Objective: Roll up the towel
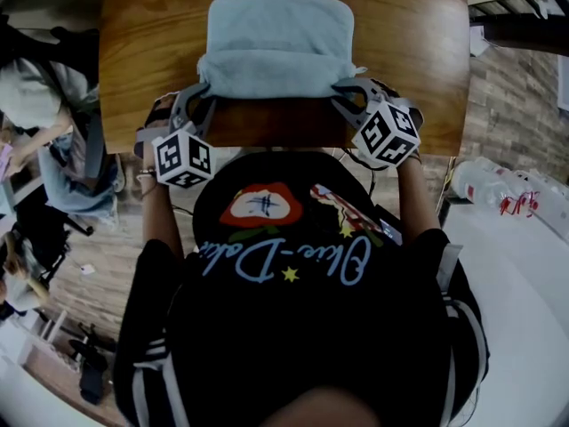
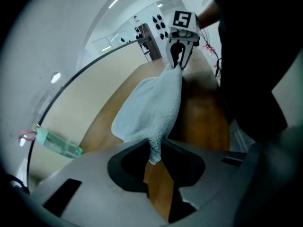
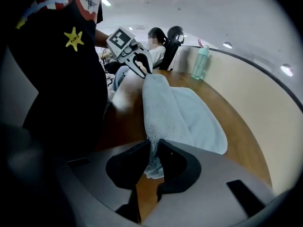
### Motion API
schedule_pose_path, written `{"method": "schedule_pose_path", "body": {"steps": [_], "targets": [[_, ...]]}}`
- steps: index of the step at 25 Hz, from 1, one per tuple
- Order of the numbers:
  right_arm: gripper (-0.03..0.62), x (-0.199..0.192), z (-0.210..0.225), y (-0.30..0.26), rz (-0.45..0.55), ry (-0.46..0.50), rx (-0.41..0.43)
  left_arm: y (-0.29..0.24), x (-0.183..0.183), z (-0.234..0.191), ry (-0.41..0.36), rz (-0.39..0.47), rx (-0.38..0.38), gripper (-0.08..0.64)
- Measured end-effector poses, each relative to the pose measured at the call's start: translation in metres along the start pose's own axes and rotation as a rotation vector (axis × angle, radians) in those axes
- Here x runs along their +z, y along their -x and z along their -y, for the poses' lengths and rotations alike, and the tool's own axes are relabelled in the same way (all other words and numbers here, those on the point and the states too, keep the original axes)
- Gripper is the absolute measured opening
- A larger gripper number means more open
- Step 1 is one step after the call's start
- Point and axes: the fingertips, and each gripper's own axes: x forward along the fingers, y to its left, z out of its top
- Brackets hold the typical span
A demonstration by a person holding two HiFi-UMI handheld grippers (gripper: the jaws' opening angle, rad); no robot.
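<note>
A plank floor (image 1: 116, 247) is seen around a brown wooden table (image 1: 418, 52), which is viewed from above; the lower half of the head view is filled by a black shirt (image 1: 293, 345), on which a red-and-white badge and pale blue script with a small yellow star are printed; the script (image 1: 284, 261) is seen upside down and cannot be read with certainty.

A pale blue towel (image 1: 276, 25) is spread across the middle of the table; its far part lies flat, while its near edge is turned over into a thick band and raised at both ends.

The near left corner is pinched by the left gripper (image 1: 197, 94), and the near right corner by the right gripper (image 1: 348, 89); in each gripper view the dark pads are seen pressed together on a tuft of terry cloth. A cube of black-and-white square markers (image 1: 182, 157) is carried on each gripper.

Clear plastic bottles with red labels (image 1: 507, 194) lie on a white surface at the right; a green bottle (image 2: 59, 144) lies beyond the table's far edge.
</note>
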Motion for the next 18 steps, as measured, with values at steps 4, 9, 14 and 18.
{"method": "schedule_pose_path", "body": {"steps": [4,9,14,18], "targets": [[0.051,0.001,-0.032,0.018,0.007,-0.092,0.181,0.022,-0.002,0.033,0.055,0.001,-0.183,0.077],[0.051,-0.001,-0.021,0.023,0.014,-0.142,0.238,0.023,-0.004,0.031,0.148,0.016,-0.275,0.077],[0.054,0.002,0.024,0.015,-0.002,-0.127,0.127,0.005,0.005,-0.013,0.136,0.033,-0.195,0.078],[0.066,0.001,0.054,0.002,-0.027,-0.126,0.008,-0.014,0.008,-0.046,0.133,0.025,-0.080,0.080]]}}
